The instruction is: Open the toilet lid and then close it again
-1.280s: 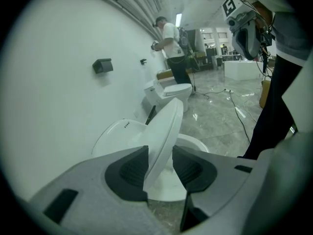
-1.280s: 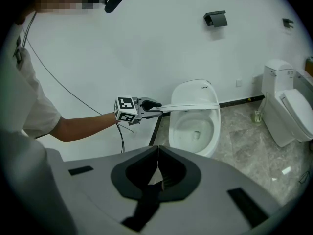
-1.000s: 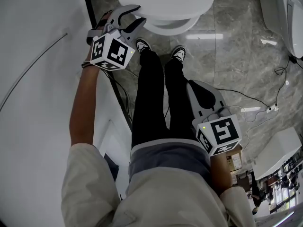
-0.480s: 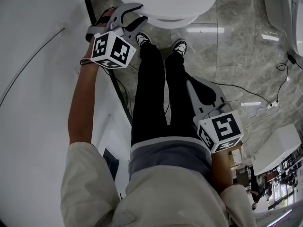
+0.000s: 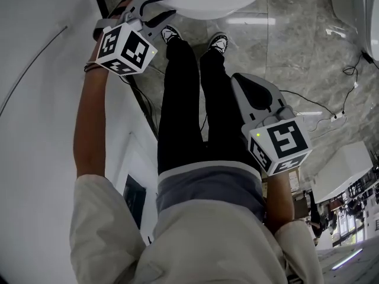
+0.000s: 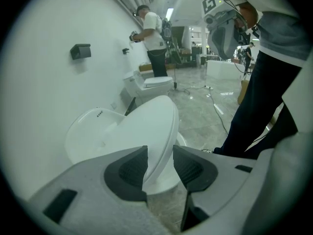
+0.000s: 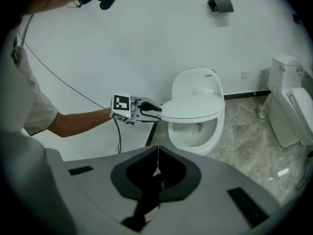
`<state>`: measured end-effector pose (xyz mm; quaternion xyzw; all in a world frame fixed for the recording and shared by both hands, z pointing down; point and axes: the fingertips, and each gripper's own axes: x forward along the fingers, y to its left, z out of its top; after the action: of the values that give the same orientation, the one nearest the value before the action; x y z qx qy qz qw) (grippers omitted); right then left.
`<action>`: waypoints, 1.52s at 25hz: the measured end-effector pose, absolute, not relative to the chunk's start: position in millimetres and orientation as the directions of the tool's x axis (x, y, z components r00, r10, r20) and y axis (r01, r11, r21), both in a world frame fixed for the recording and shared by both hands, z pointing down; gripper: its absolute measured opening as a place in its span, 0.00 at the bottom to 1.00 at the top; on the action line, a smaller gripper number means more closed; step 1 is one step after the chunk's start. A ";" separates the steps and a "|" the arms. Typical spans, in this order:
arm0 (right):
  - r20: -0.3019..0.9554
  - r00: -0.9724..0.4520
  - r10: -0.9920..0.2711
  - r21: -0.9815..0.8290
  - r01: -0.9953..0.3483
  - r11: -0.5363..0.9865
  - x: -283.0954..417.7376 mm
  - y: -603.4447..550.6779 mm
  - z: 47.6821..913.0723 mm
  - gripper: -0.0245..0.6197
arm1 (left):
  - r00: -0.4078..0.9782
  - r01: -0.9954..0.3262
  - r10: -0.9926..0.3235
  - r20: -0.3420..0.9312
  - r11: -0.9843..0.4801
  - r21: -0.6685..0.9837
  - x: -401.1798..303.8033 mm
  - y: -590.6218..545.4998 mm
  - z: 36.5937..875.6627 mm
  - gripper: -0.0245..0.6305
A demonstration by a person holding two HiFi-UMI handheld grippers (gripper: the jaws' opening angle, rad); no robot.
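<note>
A grey marble floor (image 5: 296,52) and a plain white wall (image 7: 122,43) frame a white toilet bowl (image 7: 194,133) that stands against that wall. The toilet lid (image 7: 193,106) hangs over the bowl, close to level, with a gap left beneath it through which the bowl's inside shows.

The left gripper (image 6: 160,149) has its jaws closed on the lid's side rim, one pad on top and one beneath. The right gripper (image 7: 157,149) has its jaws together on nothing and hangs beside the person's trouser leg (image 5: 177,99), well apart from the toilet.

Over the last second, in the head view, the left gripper and the lid have slid together toward the top edge of the frame. The gripper has kept its place on the rim, and the right gripper has barely shifted. By my reading the opening half is done and the closing half is almost finished: the lid is being carried down, not dropped, and only the last gap is left to close.

The lid's broad face looks upward. Its long axis runs from the hinged end at the wall out to the rounded free end, which points into the room toward the person
</note>
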<state>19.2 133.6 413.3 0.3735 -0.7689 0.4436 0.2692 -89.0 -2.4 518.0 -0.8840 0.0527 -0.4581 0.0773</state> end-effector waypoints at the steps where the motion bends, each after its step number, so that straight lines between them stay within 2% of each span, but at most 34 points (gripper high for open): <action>1: 0.745 -0.577 -0.335 -0.481 -0.812 0.330 19.9 132.3 414.9 0.05 | 0.579 -0.027 -0.157 0.800 -0.984 -0.174 -88.8 -0.9 519.2 0.27; 5: 0.753 -0.569 -0.331 -0.467 -0.816 0.341 23.6 129.9 420.0 0.05 | 0.591 -0.030 -0.134 0.796 -0.989 -0.144 -86.3 5.9 524.7 0.27; 11: 0.765 -0.565 -0.310 -0.460 -0.815 0.351 13.4 132.3 428.1 0.05 | 0.554 0.037 -0.098 0.827 -0.989 -0.142 -87.3 16.6 545.8 0.26; 19: 0.770 -0.585 -0.255 -0.481 -0.795 0.370 -2.3 147.1 440.8 0.05 | 0.550 0.006 -0.097 0.829 -0.993 -0.120 -88.1 24.1 569.0 0.25; 26: 0.755 -0.585 -0.296 -0.482 -0.801 0.354 -14.8 143.6 436.5 0.05 | 0.521 -0.006 -0.059 0.851 -0.998 -0.065 -93.3 35.6 593.9 0.24; 38: 0.759 -0.587 -0.282 -0.488 -0.800 0.349 -13.3 151.2 440.9 0.05 | 0.486 -0.041 -0.015 0.874 -0.999 0.006 -89.7 46.2 637.1 0.23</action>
<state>-13.3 151.2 440.9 0.3516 -0.7690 0.4494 0.2883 -89.7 46.2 637.1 -0.8618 0.0162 -0.5069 -0.0132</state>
